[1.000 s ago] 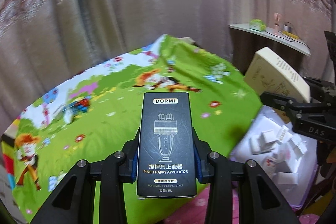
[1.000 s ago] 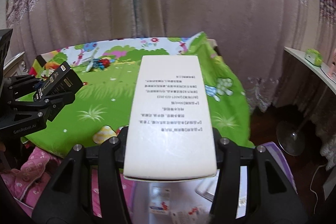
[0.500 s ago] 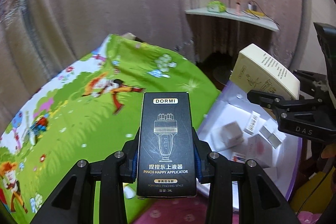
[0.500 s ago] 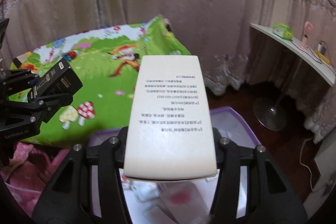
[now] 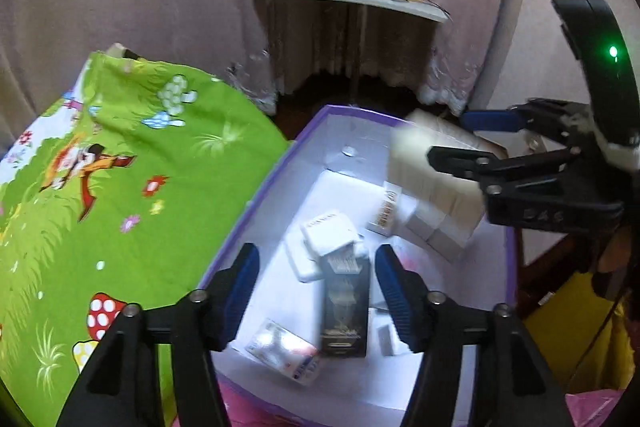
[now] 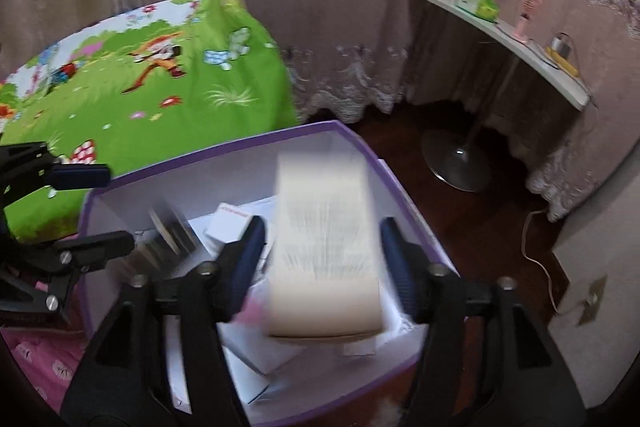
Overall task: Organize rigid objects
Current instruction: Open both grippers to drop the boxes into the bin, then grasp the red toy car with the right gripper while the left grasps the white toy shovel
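Both grippers hang over a purple-rimmed white storage box [image 5: 260, 195] [image 6: 224, 147]. My left gripper [image 5: 316, 267] is opening, and its blue pads stand clear of the black DORMI carton [image 5: 346, 307], which is blurred and dropping among several small white boxes [image 5: 326, 235]. My right gripper [image 6: 323, 239] is opening too. The cream carton [image 6: 326, 247] is blurred between its pads without touching them, over the box's far side. In the left wrist view the cream carton [image 5: 432, 179] shows beside the right gripper [image 5: 460, 139]. In the right wrist view the black carton [image 6: 172, 231] appears by the left gripper [image 6: 96, 207].
A bed with a green cartoon cover [image 5: 120, 167] lies left of the box. A white shelf [image 6: 520, 39] with small items stands against the curtain, with a round stand base [image 6: 456, 163] and a cable [image 6: 536, 247] on the dark floor. Pink cloth [image 6: 40, 359] lies at the near left.
Both grippers swung from over the bed to above the purple box and tipped downward. Their jaws spread apart and let go of the black and cream cartons, which now fall into the box.
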